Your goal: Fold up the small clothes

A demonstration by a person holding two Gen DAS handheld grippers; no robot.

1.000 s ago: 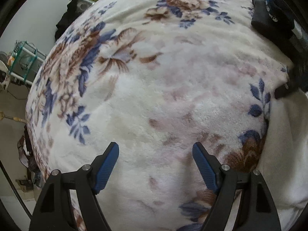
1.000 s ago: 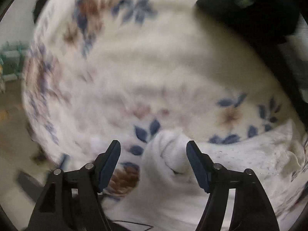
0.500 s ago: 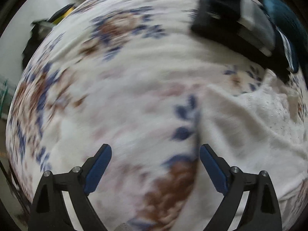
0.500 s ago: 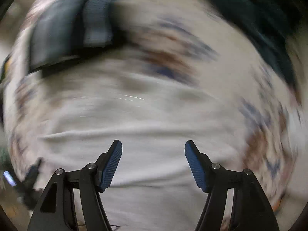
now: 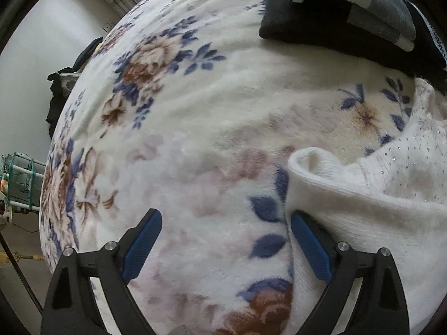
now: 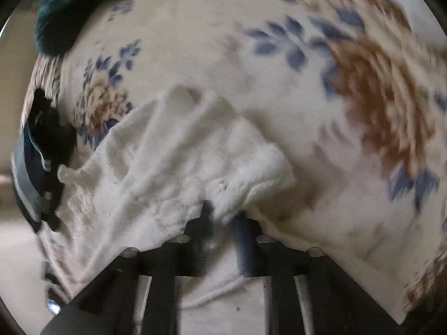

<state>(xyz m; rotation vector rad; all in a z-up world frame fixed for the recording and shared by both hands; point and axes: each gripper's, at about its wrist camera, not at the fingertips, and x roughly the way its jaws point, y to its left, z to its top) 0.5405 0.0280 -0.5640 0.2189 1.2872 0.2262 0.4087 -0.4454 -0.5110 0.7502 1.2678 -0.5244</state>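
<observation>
Left gripper (image 5: 225,244) wide open over the floral blanket (image 5: 195,111), nothing between its jaws. Right gripper (image 6: 223,217) jaws closing, pinching the white sweater (image 6: 178,150).

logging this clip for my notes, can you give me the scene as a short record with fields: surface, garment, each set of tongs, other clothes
surface: floral plush blanket, cream with blue and brown flowers
garment: white fuzzy top with small sparkles, lying rumpled on the blanket
left tongs: open, over the blanket at the garment's edge, holding nothing; one finger sits against the white fabric
right tongs: jaws closing, bunched white fabric between them
other clothes: folded dark pile with a grey and white piece on top, at the far side of the blanket
</observation>
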